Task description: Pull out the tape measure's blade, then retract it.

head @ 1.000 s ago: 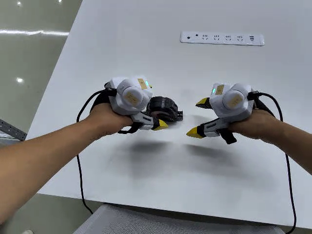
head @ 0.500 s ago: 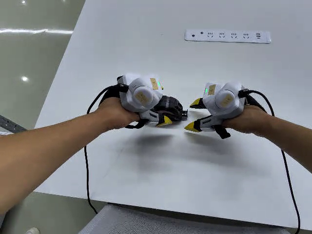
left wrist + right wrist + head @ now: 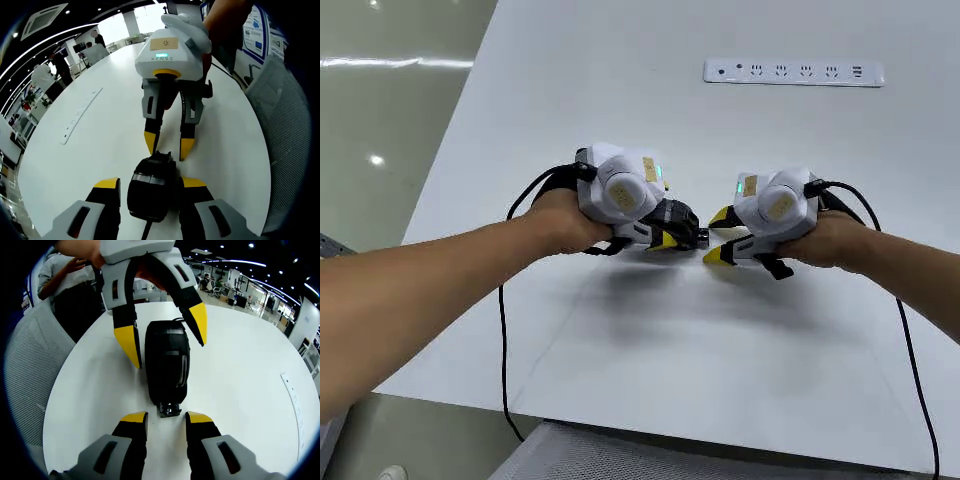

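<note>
Left gripper (image 3: 665, 238) clamps the tape measure (image 3: 675, 218) over the table (image 3: 620, 90), centre-near. Right gripper (image 3: 717, 237), well apart to the right a second ago, now brackets the blade hook (image 3: 170, 409), jaws parted (not yet pinching). The pull-out looks about to begin.

One white bench (image 3: 650, 340) carries one black tape measure (image 3: 672, 222) near its middle and one power strip (image 3: 793, 72) far right, alongside two grippers, left gripper (image 3: 150, 182) and right gripper (image 3: 716, 237), two black cables (image 3: 503, 330) and one mesh chair (image 3: 620, 455) nearest.
</note>
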